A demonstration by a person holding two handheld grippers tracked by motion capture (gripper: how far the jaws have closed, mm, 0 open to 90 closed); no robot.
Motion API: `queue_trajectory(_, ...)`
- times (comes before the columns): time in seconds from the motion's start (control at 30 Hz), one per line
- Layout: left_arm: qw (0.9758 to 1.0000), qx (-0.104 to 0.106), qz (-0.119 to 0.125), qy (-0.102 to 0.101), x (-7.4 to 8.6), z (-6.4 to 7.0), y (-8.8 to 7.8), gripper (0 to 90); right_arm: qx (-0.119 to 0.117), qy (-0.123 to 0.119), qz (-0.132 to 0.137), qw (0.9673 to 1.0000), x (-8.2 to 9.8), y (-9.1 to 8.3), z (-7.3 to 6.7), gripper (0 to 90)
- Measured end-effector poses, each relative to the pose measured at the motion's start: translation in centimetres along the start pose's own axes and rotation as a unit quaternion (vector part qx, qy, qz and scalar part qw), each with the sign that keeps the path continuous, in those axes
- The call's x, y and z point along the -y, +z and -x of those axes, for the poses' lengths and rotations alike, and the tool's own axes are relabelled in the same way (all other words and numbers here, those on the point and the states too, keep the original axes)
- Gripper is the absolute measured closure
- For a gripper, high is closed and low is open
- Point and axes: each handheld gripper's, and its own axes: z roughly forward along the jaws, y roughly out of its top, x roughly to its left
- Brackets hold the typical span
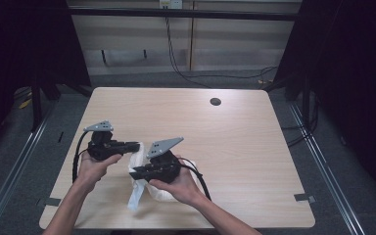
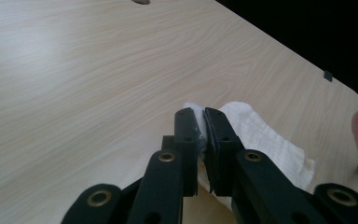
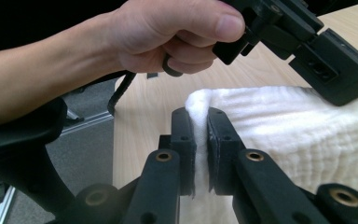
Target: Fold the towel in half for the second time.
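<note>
White cloth at the near middle of the desk, left gripper clamped on one edge of the cloth, right gripper clamped on a fold, close beside the left

cloth: middle hidden under right gripper and hand | left gripper: jaw tips buried in cloth folds
</note>
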Motion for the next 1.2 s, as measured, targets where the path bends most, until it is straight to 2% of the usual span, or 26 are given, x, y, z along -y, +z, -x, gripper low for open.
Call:
queue_trajectory(0.2,0.9995,0.012,-0.017,0.024,-1.1,1.4,2.1,84.4,0.014,0.006,0.013,0.9998,1.3,-2.5,0.0,83.0)
queue_trajectory(0.33,0.9983,0.028,-0.035,0.038,-1.5,2.4,4.2,84.4,0.026,-0.001,0.018,0.9995,2.2,-3.4,-0.1,82.8)
queue_trajectory(0.4,0.9978,0.03,-0.039,0.044,-1.8,2.7,4.7,84.4,0.031,0.001,0.022,0.9993,2.8,-3.7,-0.2,82.8)
queue_trajectory(0.5,0.9976,0.03,-0.045,0.043,-1.9,3.0,5.6,84.4,0.036,0.008,0.02,0.9991,3.7,-4.0,0.1,82.9)
queue_trajectory(0.6,0.9965,0.034,-0.065,0.04,-1.5,3.0,7.4,84.4,0.041,0.018,0.016,0.9988,4.3,-4.4,0.4,82.9)
queue_trajectory(0.73,0.9961,0.044,-0.069,0.033,-1.1,3.0,9.1,84.4,0.056,0.028,0.009,0.998,5.3,-4.7,0.8,82.9)
queue_trajectory(0.93,0.9959,0.039,-0.076,0.029,-1.1,3.4,10.6,84.5,0.077,0.04,0.011,0.9962,6.1,-5.4,1.0,82.7)
queue_trajectory(1.0,0.9956,0.033,-0.082,0.032,-0.9,3.4,11.0,84.7,0.084,0.043,0.007,0.9955,6.5,-5.6,1.0,82.4)
queue_trajectory(1.1,0.9955,0.03,-0.086,0.024,-0.3,3.4,11.8,84.6,0.093,0.05,-0.001,0.9944,7.6,-5.9,1.0,82.3)
queue_trajectory(1.2,0.9942,0.036,-0.099,0.023,0.0,3.5,12.5,84.6,0.097,0.056,-0.006,0.9936,8.4,-6.1,1.0,82.3)
